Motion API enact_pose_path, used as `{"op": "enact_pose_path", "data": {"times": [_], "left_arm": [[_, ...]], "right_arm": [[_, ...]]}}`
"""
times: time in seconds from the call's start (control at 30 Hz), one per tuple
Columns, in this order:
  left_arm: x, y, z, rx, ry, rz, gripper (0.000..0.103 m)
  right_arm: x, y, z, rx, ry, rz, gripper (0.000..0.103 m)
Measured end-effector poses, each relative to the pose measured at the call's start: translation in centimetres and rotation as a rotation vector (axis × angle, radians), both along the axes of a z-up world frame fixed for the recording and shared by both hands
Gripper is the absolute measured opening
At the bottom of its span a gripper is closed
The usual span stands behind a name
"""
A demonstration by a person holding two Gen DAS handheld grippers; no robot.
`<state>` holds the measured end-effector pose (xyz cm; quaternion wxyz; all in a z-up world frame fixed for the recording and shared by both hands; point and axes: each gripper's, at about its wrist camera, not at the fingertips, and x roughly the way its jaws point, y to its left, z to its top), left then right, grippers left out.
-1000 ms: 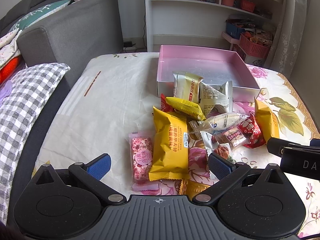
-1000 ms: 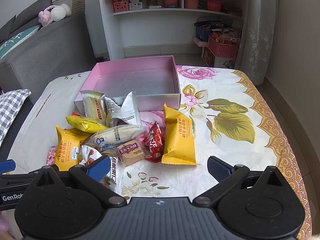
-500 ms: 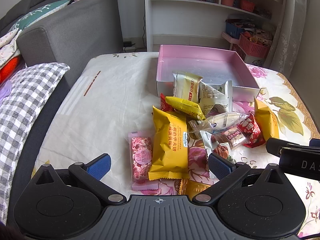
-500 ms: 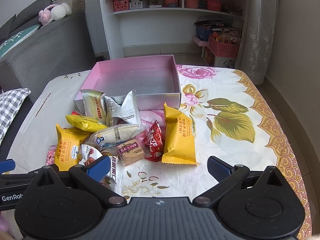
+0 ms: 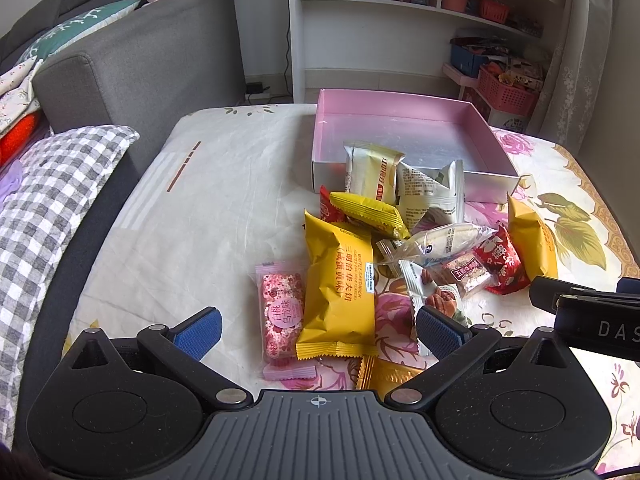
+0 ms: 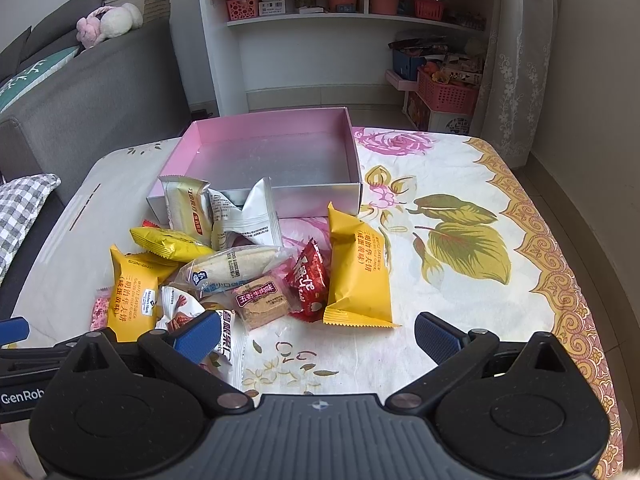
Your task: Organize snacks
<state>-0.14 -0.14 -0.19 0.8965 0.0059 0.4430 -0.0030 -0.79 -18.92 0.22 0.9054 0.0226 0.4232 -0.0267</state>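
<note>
A pile of wrapped snacks lies on the flowered tablecloth in front of an empty pink box (image 5: pixel 404 120) (image 6: pixel 276 132). My left gripper (image 5: pixel 318 334) is open and empty, low over a large yellow packet (image 5: pixel 340 284) and a pink candy packet (image 5: pixel 280 312). My right gripper (image 6: pixel 318 338) is open and empty, just short of a second yellow packet (image 6: pixel 358 276), a red packet (image 6: pixel 308 280) and a brown cake packet (image 6: pixel 260 300). A clear-wrapped cake (image 6: pixel 232 268), white packets (image 6: pixel 244 216) and a small yellow packet (image 6: pixel 168 242) lie nearer the box.
A grey sofa (image 5: pixel 132 68) with a checked cushion (image 5: pixel 44 200) runs along the left. A white shelf unit (image 6: pixel 344 32) and pink baskets (image 6: pixel 448 92) stand behind the table. The right half of the tablecloth (image 6: pixel 460 248) holds only its leaf print.
</note>
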Motion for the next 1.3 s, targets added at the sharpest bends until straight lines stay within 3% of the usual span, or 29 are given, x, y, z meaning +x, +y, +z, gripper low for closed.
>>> {"op": "enact_pose_path", "data": {"times": [1.3], "left_arm": [[-0.03,0.01,0.05,0.001,0.000,-0.011,0.103]], "right_arm": [[0.61,-0.38,-0.16,-0.007,0.026,-0.021,0.096]]}}
